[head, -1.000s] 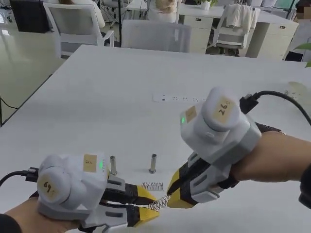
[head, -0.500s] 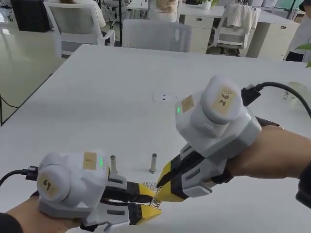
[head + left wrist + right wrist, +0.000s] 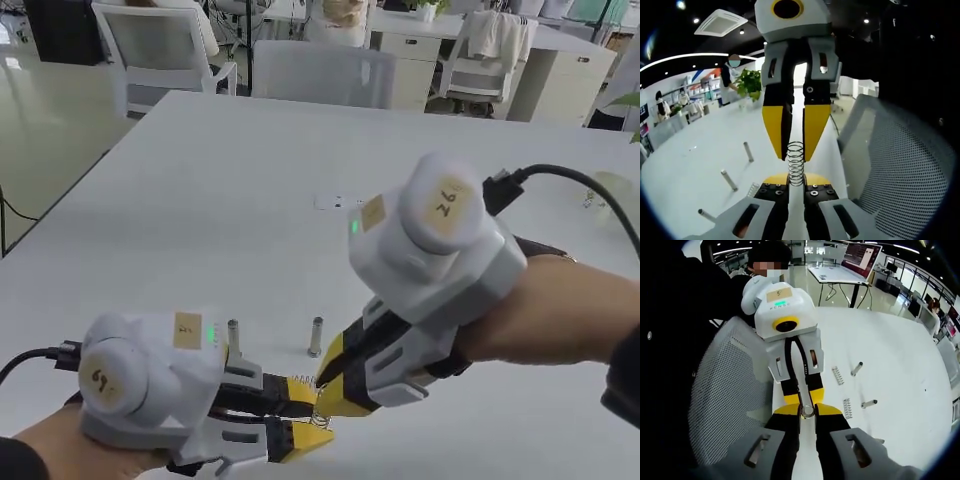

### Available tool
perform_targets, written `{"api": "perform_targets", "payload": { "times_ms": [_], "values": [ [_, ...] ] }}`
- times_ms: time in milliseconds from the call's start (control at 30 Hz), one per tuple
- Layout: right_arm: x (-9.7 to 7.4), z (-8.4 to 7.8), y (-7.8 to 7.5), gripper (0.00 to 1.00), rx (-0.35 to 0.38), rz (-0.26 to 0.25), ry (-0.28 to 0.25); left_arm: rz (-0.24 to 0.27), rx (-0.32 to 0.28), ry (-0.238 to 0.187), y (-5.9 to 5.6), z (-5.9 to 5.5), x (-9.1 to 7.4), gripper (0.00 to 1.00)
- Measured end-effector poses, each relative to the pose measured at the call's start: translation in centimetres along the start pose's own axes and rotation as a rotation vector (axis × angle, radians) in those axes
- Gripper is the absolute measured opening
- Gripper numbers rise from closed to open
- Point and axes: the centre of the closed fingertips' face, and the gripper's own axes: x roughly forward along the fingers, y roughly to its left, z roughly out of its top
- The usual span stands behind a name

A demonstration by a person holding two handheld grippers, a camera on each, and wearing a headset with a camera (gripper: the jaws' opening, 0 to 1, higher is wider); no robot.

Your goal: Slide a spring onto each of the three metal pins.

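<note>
A small metal spring (image 3: 320, 404) is pinched in my left gripper (image 3: 308, 413), which lies low at the table's front with its yellow jaws pointing right. My right gripper (image 3: 328, 393) comes in from the right, tip to tip, its fingers closed around the spring's free end. In the left gripper view the spring (image 3: 796, 164) rises from my left gripper (image 3: 796, 179) into the right gripper (image 3: 796, 149). Two upright metal pins (image 3: 233, 338) (image 3: 316, 336) stand just behind. Three pins (image 3: 747, 151) (image 3: 729, 180) (image 3: 705, 215) appear in the left gripper view. Two loose springs (image 3: 837, 375) (image 3: 847, 408) lie by the pins.
The white table (image 3: 250, 200) stretches far back, with a flat white power strip (image 3: 340, 203) at its middle. Chairs (image 3: 320, 72) (image 3: 160, 45) stand behind the far edge. A grey mesh chair (image 3: 900, 165) is close to the near edge.
My right gripper has swung left and down to meet the left one, and its tips now sit around the spring. The left gripper has barely moved.
</note>
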Motion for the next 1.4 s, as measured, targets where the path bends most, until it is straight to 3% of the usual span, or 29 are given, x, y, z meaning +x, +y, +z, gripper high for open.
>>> {"api": "perform_targets", "payload": {
  "times_ms": [467,1000,1400],
  "values": [
    [1.0,-1.3,0.0,0.08,-0.018,0.01,0.085,-0.01,-0.011,0.024,-0.2,-0.3,0.2,0.02],
    [1.4,-1.5,0.0,0.08,-0.027,0.029,0.123,-0.007,-0.005,0.022,-0.2,0.4,0.2,0.02],
    [1.2,-1.3,-0.4,0.08,-0.035,0.017,0.136,0.003,-0.046,-0.022,0.4,0.6,0.0,0.04]
  ]
}}
